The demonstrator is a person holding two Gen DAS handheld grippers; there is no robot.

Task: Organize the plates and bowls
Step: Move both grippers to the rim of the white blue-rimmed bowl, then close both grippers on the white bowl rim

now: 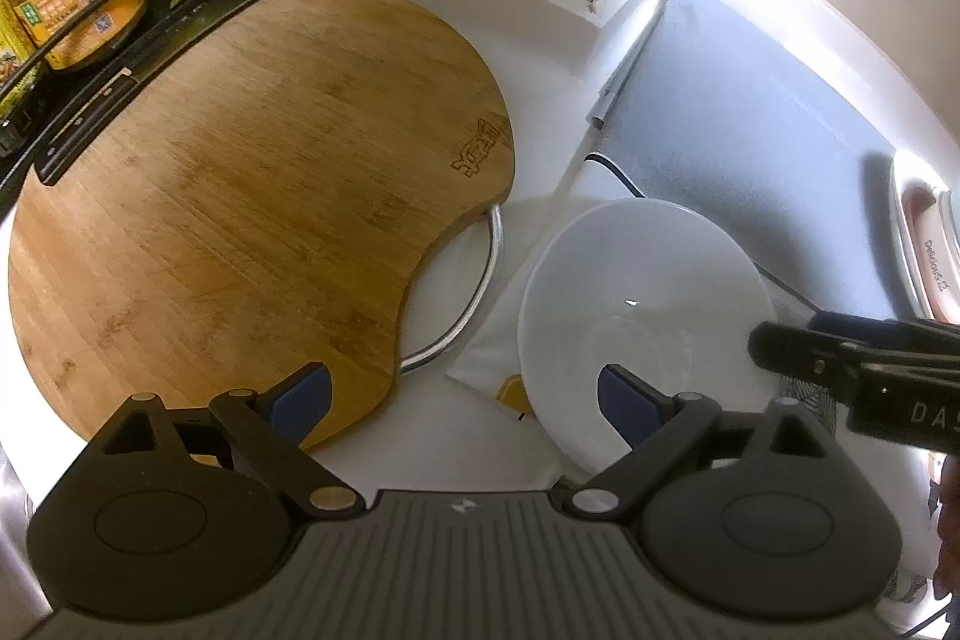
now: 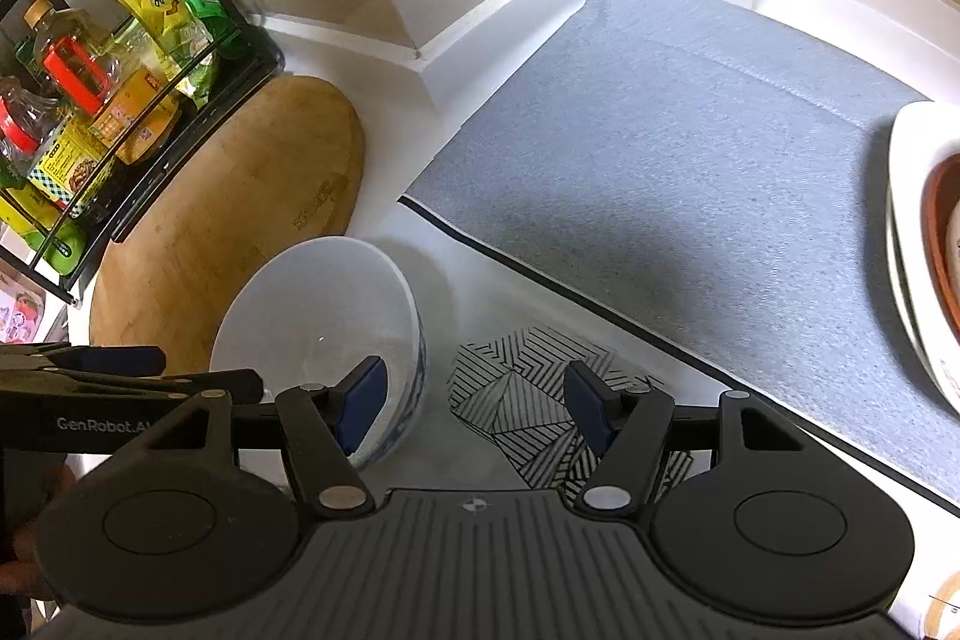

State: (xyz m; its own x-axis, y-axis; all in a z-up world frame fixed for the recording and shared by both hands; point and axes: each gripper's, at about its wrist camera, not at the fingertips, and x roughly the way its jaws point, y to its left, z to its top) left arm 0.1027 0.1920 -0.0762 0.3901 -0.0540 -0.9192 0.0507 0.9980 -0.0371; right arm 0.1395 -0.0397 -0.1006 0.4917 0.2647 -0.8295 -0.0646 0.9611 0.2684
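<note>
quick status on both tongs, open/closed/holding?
Left tongs: open, holding nothing; right pad over the white bowl.
Right tongs: open, holding nothing; left pad by the bowl's rim.

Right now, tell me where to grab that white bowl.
Pinch the white bowl by its thin rim: it stands upright and empty, too wide to span. The right gripper, jaws open, probably has the easiest approach, one finger already beside its near wall.
</note>
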